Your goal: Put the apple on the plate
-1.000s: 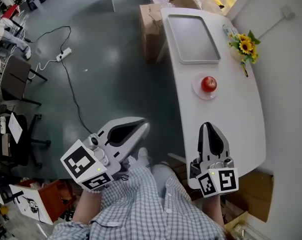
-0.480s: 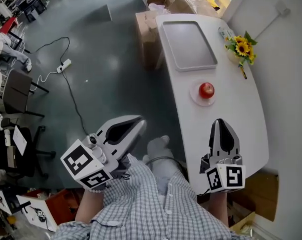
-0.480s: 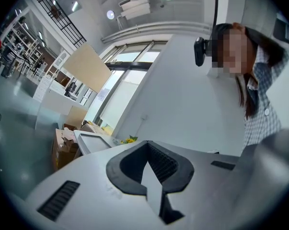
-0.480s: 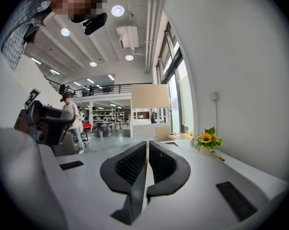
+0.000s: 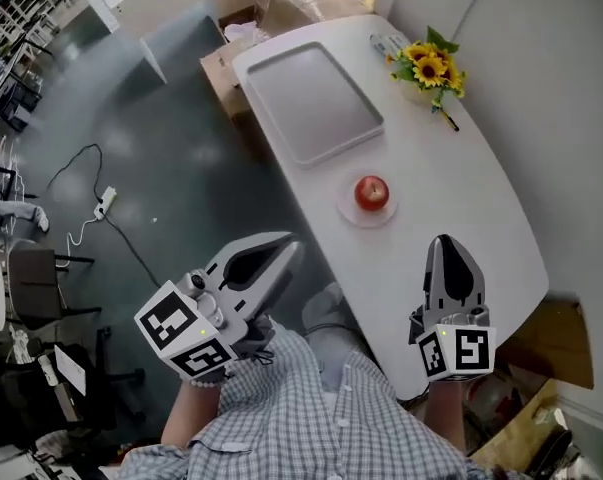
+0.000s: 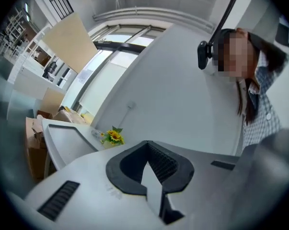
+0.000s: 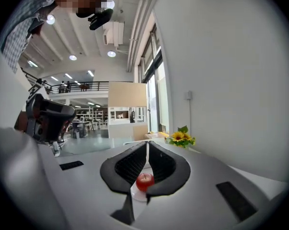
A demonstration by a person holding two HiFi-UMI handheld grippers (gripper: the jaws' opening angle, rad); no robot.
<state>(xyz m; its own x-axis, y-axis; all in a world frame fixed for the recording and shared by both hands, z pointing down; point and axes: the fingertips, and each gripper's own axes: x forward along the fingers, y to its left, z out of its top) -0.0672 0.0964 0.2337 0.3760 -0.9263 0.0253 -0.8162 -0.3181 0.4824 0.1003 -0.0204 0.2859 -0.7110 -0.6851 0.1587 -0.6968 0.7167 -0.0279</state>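
- Head view: we see the apple [image 5: 372, 192] resting on the plate [image 5: 353, 214] on the white table [image 5: 481, 218]. The left gripper [image 5: 287, 246] hangs beside the table's edge, and the right gripper [image 5: 443, 242] is above the table, near the plate.
- Left gripper view: our jaws meet at the tips, with nothing between them.
- Right gripper view: these jaws seem closed too, and empty. The apple shows beyond them, untouched.

Lab hall: office chair [image 5: 33, 273], cardboard boxes [image 5: 223, 60], floor power strip [image 5: 104, 204]
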